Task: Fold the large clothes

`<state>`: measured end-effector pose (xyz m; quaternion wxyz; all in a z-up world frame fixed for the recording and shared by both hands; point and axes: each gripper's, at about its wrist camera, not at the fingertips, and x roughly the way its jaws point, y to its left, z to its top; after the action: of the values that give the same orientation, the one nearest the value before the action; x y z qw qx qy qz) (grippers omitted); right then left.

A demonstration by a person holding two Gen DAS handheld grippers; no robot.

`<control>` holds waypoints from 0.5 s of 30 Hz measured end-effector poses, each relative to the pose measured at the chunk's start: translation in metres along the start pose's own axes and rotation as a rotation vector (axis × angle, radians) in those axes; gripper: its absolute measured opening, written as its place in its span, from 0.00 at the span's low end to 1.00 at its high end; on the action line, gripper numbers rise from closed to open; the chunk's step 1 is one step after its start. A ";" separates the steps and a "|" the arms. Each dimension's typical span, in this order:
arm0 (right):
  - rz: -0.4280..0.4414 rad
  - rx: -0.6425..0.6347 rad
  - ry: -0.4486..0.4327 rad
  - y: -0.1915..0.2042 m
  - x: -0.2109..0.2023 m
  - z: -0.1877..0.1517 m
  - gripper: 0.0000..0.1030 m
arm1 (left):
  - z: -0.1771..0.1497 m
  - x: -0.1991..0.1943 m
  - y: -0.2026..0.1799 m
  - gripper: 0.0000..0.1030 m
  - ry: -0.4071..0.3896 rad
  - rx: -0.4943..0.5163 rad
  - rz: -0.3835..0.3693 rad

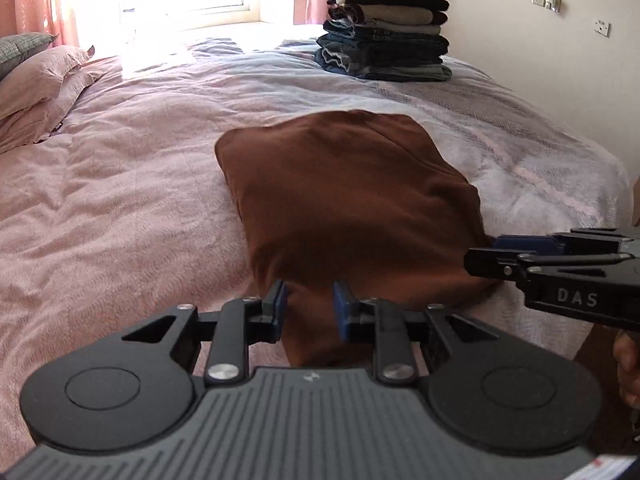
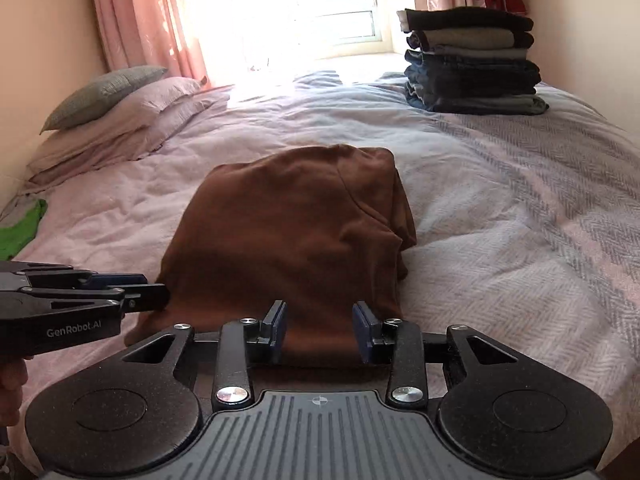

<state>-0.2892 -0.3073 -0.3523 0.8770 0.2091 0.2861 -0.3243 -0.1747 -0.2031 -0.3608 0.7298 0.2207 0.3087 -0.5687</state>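
Left tongs [image 1: 310, 306]: black frame, blue pads, jaws parted with the near edge of a folded brown fabric garment [image 1: 344, 200] between them; contact with the pads cannot be confirmed. The garment lies on a bed covered in a pale pink quilt [image 1: 140, 200]. Right tongs [image 1: 486, 254] enter from the right, tips at the garment's right edge; their state is unclear. A stack of folded dark clothes [image 1: 386, 34] sits at the far side. Pink pillows [image 1: 36, 88] lie at left.

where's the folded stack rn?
The stack of folded clothes sits on the far right of the bed, near the window in both wrist views, well beyond the brown garment and apart from it.
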 end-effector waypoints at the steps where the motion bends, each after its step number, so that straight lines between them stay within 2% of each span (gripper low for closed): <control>1: -0.004 0.019 0.041 -0.002 0.011 -0.004 0.33 | -0.005 0.006 -0.003 0.21 0.019 0.011 0.012; 3: -0.002 0.081 0.069 -0.010 0.023 -0.014 0.32 | -0.014 0.014 -0.002 0.23 0.047 0.000 0.022; 6: 0.068 0.254 0.019 -0.019 -0.006 -0.019 0.35 | -0.014 -0.005 0.014 0.24 0.013 -0.082 -0.020; 8: 0.159 0.456 -0.002 -0.035 -0.020 -0.028 0.50 | -0.012 -0.017 0.025 0.24 -0.011 -0.093 0.006; 11: 0.242 0.728 -0.013 -0.058 -0.010 -0.044 0.51 | -0.008 -0.023 0.041 0.23 -0.027 -0.108 0.054; 13: 0.260 0.853 -0.011 -0.069 0.005 -0.049 0.51 | -0.007 -0.024 0.053 0.23 -0.022 -0.151 0.050; 15: 0.241 0.956 -0.027 -0.075 0.016 -0.053 0.51 | -0.008 -0.027 0.063 0.23 -0.020 -0.184 0.051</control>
<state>-0.3506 -0.3377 -0.4156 0.7178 0.6154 0.0676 -0.3184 -0.1200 -0.1632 -0.3496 0.7643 0.1549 0.3464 -0.5214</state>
